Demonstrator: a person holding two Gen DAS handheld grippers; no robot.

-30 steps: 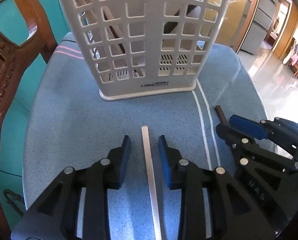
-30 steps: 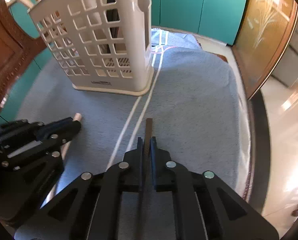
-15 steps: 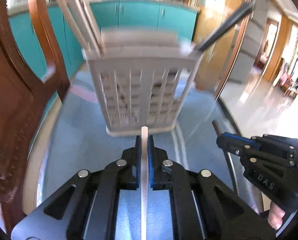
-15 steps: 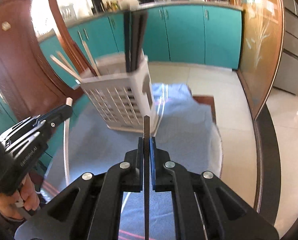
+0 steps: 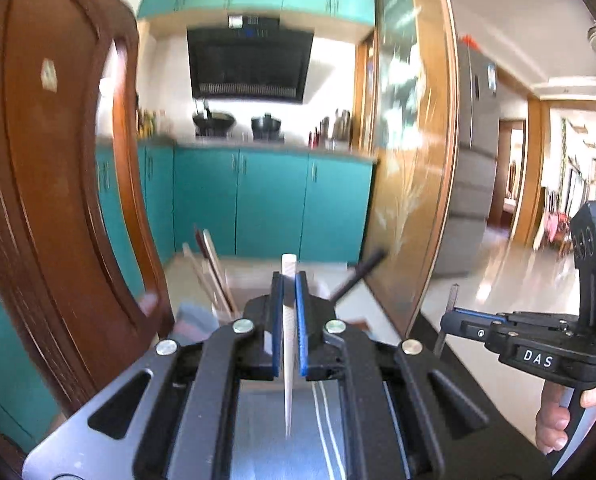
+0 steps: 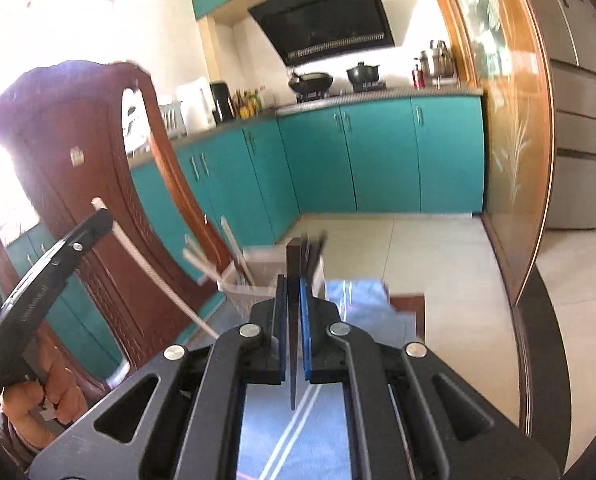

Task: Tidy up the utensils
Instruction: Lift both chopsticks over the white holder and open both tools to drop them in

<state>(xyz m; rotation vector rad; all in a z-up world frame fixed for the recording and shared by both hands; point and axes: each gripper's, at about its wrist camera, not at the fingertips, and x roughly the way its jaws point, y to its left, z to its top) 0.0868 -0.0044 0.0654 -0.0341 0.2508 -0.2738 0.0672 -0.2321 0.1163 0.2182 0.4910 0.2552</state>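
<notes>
My left gripper [image 5: 289, 280] is shut on a white chopstick [image 5: 288, 344], held upright well above the table; it also shows in the right wrist view [image 6: 146, 264]. My right gripper [image 6: 293, 282] is shut on a black chopstick [image 6: 293, 320], also raised; it shows at the right of the left wrist view [image 5: 448, 316]. The white slotted utensil basket [image 6: 258, 280] stands below and ahead of both grippers, with several light chopsticks [image 6: 234, 244] and dark ones [image 6: 314, 248] leaning in it. Most of the basket is hidden behind the fingers.
A blue striped cloth [image 6: 354, 296] covers the table under the basket. A carved wooden chair back [image 5: 50, 184] rises close on the left. Teal kitchen cabinets [image 6: 378, 160] and a tiled floor lie beyond the table.
Both grippers have lifted their chopsticks off the cloth and tilted up, so the basket has dropped low in both views. The left gripper closed on the white chopstick a second ago.
</notes>
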